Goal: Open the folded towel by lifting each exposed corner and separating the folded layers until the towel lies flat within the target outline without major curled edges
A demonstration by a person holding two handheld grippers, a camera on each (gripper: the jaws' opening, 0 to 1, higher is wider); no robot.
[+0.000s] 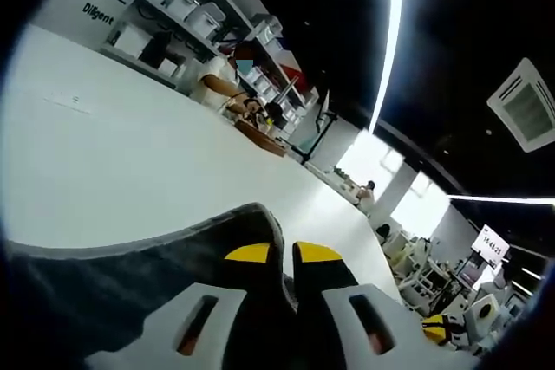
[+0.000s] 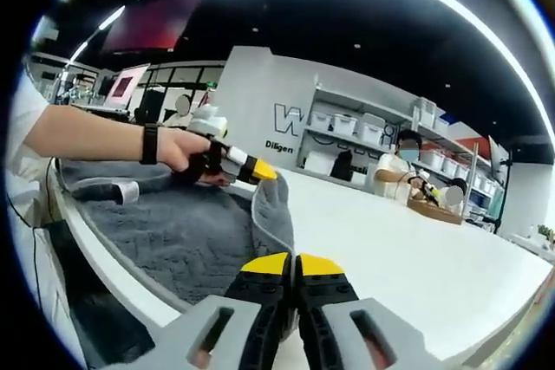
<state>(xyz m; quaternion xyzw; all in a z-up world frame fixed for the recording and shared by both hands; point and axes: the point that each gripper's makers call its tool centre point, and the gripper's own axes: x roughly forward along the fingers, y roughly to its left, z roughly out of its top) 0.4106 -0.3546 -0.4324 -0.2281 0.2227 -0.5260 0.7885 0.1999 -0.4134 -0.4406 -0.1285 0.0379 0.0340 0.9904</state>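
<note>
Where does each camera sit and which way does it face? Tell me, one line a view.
Left gripper view: rides the left gripper, facing across the white table; its yellow-tipped fingers pinch the grey towel.
Right gripper view: rides the right gripper, facing along the towel toward the left gripper in the person's hand.
Shared: towel, table, shelves.

Dark grey towel (image 2: 186,236), nubby and plain. White table (image 1: 130,171). Yellow tips on black fingers, pale grey bodies on left gripper (image 1: 284,256) and right gripper (image 2: 293,263). Black strap (image 2: 150,144) at wrist. White wall with black lettering (image 2: 282,132).
</note>
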